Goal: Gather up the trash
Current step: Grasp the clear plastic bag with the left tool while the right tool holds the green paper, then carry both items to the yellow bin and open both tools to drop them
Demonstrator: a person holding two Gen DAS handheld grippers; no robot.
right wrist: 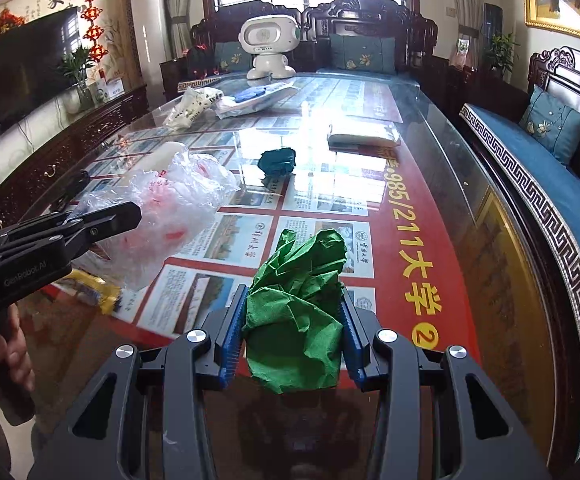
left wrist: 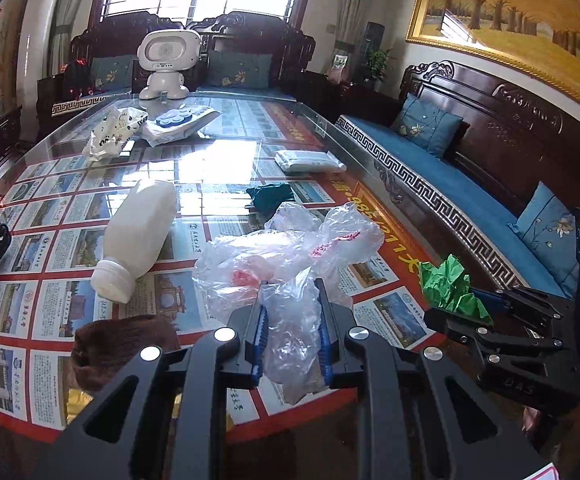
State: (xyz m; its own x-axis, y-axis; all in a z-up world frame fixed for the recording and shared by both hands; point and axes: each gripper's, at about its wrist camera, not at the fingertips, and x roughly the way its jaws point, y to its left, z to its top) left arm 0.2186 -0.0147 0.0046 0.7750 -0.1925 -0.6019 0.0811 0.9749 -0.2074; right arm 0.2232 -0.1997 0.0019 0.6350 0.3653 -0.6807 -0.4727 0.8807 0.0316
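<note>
A glass-topped desk [left wrist: 226, 168] is filling most of both views, with printed sheets and a red banner showing under the glass. A dark wooden sofa with blue cushions [left wrist: 462, 184] is running along the right edge of the left wrist view. A white robot figure [left wrist: 167, 65] is standing at the far end of the desk, upper centre.

A white plastic bottle [left wrist: 138, 236] is lying on its side left of centre in the left wrist view, cap toward me. Below it, in the lower left, a brown cloth [left wrist: 118, 344] is sitting crumpled.

I am pinching a clear plastic bag [left wrist: 290, 264] with my left tool [left wrist: 292, 338], its blue pads pressing on the gathered film at the lower centre while the rest of the bag is billowing out above them.

I am gripping a crumpled green paper [right wrist: 298, 304] with my right tool [right wrist: 292, 340] at the lower centre of the right wrist view.

A dark teal wad [right wrist: 277, 161] is lying mid-desk.
</note>
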